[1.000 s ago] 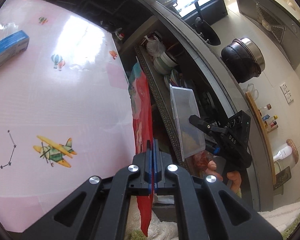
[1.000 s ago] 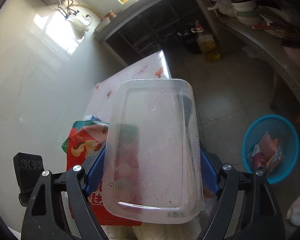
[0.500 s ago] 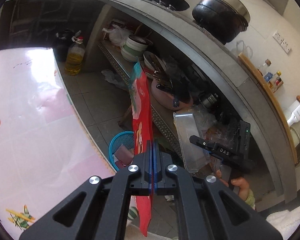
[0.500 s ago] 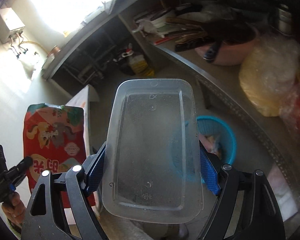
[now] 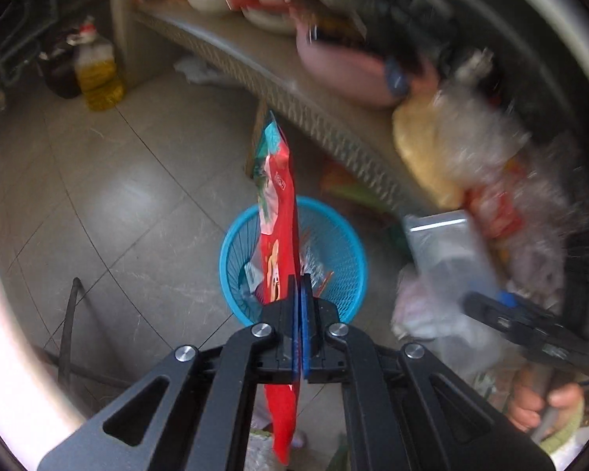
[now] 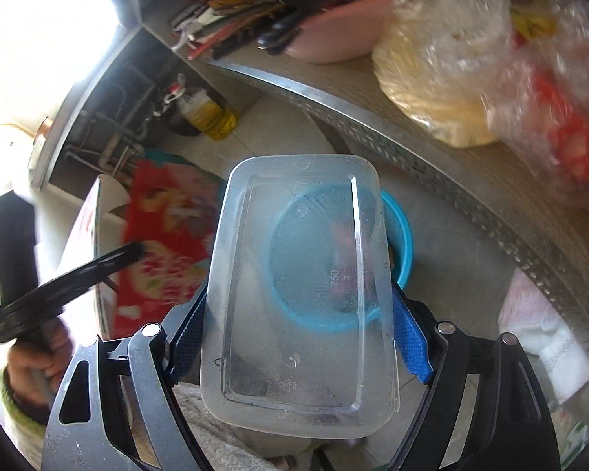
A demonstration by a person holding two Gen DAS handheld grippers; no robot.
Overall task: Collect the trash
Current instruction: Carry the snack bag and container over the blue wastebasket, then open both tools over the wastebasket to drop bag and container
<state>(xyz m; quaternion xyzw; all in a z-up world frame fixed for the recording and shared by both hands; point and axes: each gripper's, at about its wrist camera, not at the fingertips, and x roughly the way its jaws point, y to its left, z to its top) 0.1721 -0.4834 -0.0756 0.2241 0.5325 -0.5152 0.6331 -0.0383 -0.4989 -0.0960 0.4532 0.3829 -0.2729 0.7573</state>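
My left gripper [image 5: 300,294] is shut on a red snack bag [image 5: 277,212], held edge-on above the blue mesh trash basket [image 5: 349,247] on the floor. The basket holds several wrappers. My right gripper [image 6: 298,325] is shut on a clear plastic food container [image 6: 294,337], its blue pads pressing on both long sides. Through the container I see the blue basket [image 6: 402,235] below it. In the right wrist view the red bag [image 6: 165,227] and the other gripper show blurred at left. In the left wrist view the container [image 5: 443,247] shows at right, held by a hand.
A metal-edged low shelf [image 6: 373,125] runs behind the basket, carrying a pink basin [image 6: 333,35], utensils and plastic bags of food [image 6: 443,62]. An oil bottle [image 5: 98,74] stands on the tiled floor [image 5: 110,180] at the back. The table edge [image 5: 4,314] shows at left.
Both grippers swung away from the table and came down over the blue basket. The red bag and the clear container stay gripped; the basket now lies directly below both.
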